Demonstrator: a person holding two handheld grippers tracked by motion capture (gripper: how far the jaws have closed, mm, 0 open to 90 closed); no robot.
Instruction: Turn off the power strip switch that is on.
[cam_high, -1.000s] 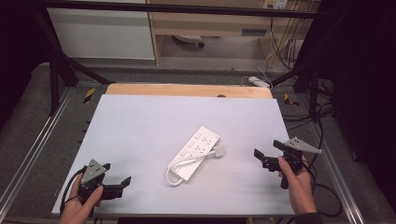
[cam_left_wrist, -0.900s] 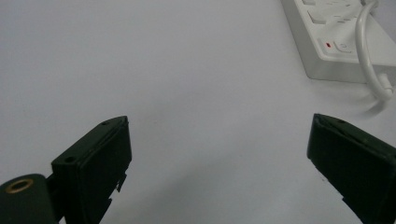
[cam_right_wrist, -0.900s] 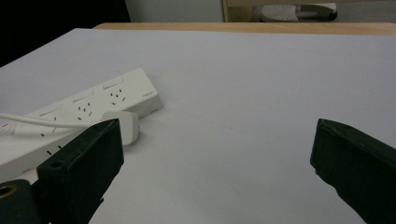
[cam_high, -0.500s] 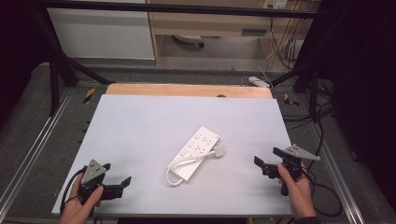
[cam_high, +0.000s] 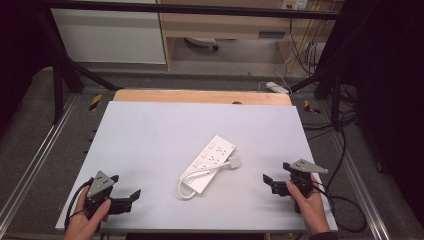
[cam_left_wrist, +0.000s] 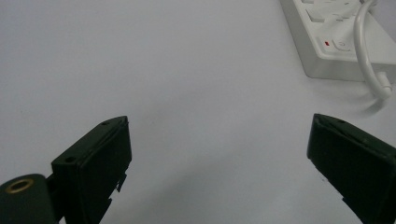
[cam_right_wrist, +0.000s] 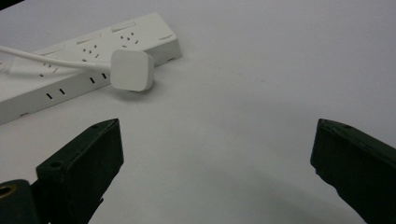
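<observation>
1. The left gripper sits at the lower left of the high view, held in a hand that comes in from the bottom edge. Its jaws stand wide apart with nothing between them, and they point toward the middle of the frame.
2. In the left gripper view the same gripper shows a black jaw at each lower corner, with bare table between them.
3. The right gripper is at the lower right of the high view, held in the other hand. Its jaws are also spread wide and empty, and they face left toward the frame's centre.
4. In the right gripper view that gripper shows its jaws at the lower left and lower right, again with only table surface in the gap.
5. The power strip lies flat a little below the centre of the high view, running diagonally from lower left to upper right. It is between the two grippers and apart from both.
6. Its plug rests just beside the strip's right edge; in the right gripper view the plug is at upper left, against the strip.
7. The cord loops off the strip's lower end; in the left gripper view the cord curves down the upper right corner over the strip.
8. The table is pale grey, with a wooden strip along its far edge.
</observation>
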